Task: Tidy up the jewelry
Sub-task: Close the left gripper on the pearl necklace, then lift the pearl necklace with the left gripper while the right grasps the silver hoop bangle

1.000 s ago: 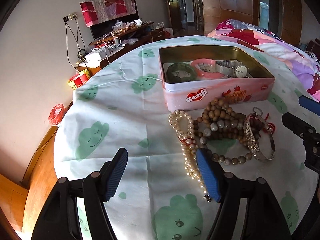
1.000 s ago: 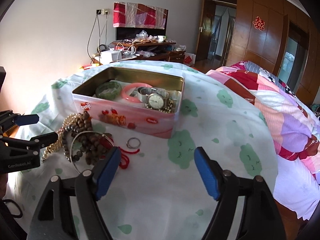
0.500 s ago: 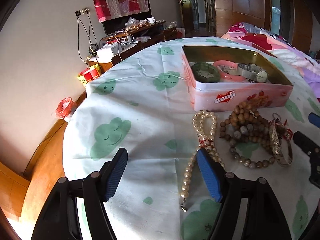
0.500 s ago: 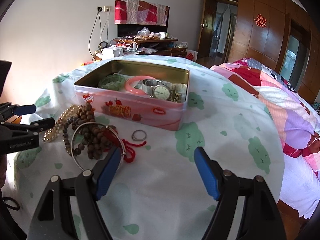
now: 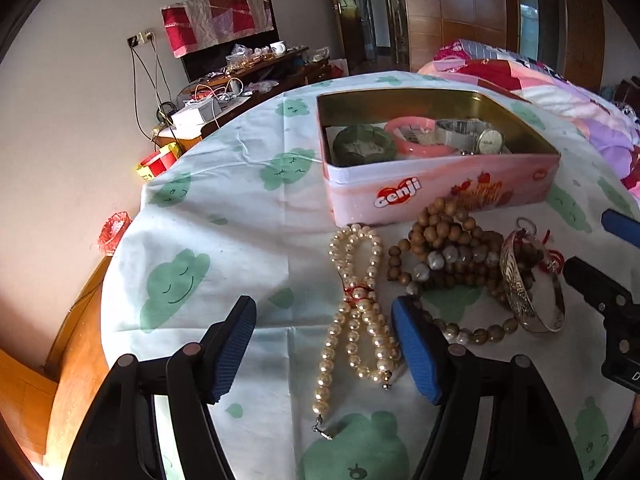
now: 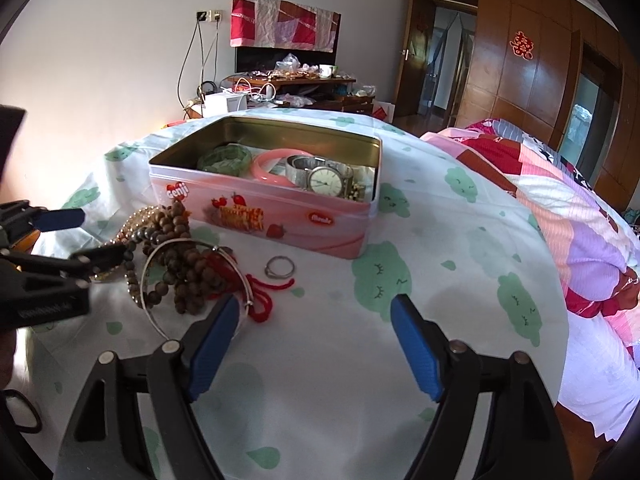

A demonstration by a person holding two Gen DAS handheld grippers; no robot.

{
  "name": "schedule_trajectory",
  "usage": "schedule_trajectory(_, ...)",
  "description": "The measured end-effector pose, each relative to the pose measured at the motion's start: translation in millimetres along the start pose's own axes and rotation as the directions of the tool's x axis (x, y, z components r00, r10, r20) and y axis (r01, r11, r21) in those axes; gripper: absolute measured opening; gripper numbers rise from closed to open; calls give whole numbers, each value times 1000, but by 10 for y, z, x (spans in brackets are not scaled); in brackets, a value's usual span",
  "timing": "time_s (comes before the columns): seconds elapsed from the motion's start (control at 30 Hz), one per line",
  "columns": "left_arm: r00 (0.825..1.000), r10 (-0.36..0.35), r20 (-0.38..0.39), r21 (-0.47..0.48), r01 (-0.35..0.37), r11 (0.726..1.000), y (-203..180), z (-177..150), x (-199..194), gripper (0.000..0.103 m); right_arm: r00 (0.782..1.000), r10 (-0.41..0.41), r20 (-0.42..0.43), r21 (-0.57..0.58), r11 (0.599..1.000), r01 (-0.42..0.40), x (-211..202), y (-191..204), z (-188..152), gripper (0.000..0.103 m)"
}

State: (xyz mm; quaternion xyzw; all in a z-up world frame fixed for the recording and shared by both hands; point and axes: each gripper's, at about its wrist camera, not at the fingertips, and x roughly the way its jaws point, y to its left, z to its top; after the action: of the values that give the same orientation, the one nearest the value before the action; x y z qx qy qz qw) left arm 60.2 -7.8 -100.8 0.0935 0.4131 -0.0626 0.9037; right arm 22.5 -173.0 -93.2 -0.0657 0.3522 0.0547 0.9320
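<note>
A pink tin box stands open on the table, holding a green bangle, a pink bangle and a watch. In front of it lie a pearl necklace, brown wooden beads, a silver bangle, a small ring and a red cord. My left gripper is open, its fingers either side of the pearl necklace. My right gripper is open and empty, near the silver bangle.
The round table wears a white cloth with green clouds. A bed with a patchwork quilt is at the right. A cluttered wooden sideboard stands against the far wall. The table edge drops off at the left.
My left gripper has shifted so that the pearl necklace now lies between its fingers. My right gripper has edged forward toward the bangle and beads.
</note>
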Motion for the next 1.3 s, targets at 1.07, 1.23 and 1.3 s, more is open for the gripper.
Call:
schedule_trajectory(1.07, 999, -49, 14, -36, 49, 998, 226, -9, -68, 53, 988, 85, -128, -161, 981, -105, 276, 287, 242, 43)
schedule_trajectory(1.23, 999, -39, 23, -27, 39, 999, 227, -51, -49, 43, 984, 113, -138, -173, 975, -136, 274, 358, 195, 14)
schedule_trajectory(1.3, 999, -53, 10, -31, 53, 998, 246, -48, -32, 12, 983, 123, -136, -176, 973, -147, 254, 373, 174, 11)
